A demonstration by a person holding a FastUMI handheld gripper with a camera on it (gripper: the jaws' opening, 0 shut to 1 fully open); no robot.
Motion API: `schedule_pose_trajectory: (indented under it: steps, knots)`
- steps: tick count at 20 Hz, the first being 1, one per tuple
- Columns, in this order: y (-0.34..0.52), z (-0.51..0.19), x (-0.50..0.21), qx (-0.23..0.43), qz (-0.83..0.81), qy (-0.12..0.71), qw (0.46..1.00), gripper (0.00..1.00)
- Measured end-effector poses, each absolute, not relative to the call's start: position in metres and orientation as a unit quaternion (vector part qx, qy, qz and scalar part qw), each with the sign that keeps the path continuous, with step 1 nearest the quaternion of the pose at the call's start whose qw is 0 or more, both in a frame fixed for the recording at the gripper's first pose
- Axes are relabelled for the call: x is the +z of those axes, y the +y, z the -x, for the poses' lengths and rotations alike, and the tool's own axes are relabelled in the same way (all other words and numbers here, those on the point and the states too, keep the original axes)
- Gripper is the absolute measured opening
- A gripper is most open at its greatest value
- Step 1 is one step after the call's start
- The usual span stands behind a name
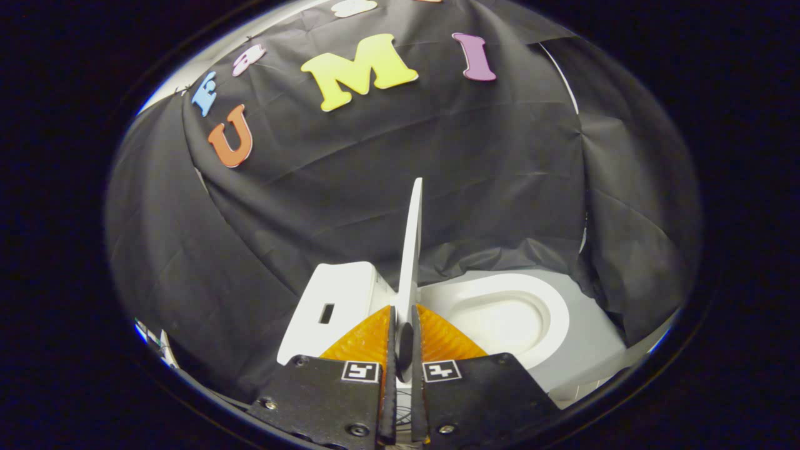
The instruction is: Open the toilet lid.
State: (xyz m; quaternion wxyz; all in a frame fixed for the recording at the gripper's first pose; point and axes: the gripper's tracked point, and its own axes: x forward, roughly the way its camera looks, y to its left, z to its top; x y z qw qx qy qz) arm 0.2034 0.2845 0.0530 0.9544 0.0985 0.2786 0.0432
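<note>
Lid [411,250] stands upright, edge-on, my tongs [403,340] clamped on its rim; bowl [500,312] exposed. Next I release, I judge.

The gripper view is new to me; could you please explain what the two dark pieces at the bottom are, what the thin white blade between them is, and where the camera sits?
The camera rides on a hand-held gripper, a two-finger tool that a person carries; there is no robot arm. It looks forward along the two fingers, which are the dark pieces at the bottom.

The thin white blade is the toilet lid, seen edge-on. It stands nearly upright, and both fingers are closed on its edge.

To the right of the lid lies the open toilet bowl with its white seat. To the left is the white tank with a small dark slot on it. Black cloth hangs behind as the booth's wall.

So the lid appears already raised, with the gripper holding it.
</note>
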Motion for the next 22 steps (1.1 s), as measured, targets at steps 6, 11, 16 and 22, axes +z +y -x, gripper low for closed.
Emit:
schedule_pose_trajectory:
  steps: [6,11,16,22]
  knots:
    - [0.33,-0.199,0.055,0.062,-0.059,0.269,0.959,0.12]
    - [0.36,-0.201,0.055,0.078,-0.05,0.27,0.958,0.12]
    - [0.388,-0.198,0.051,0.097,-0.026,0.268,0.958,0.12]
    - [0.418,-0.197,0.046,0.115,-0.019,0.266,0.957,0.13]
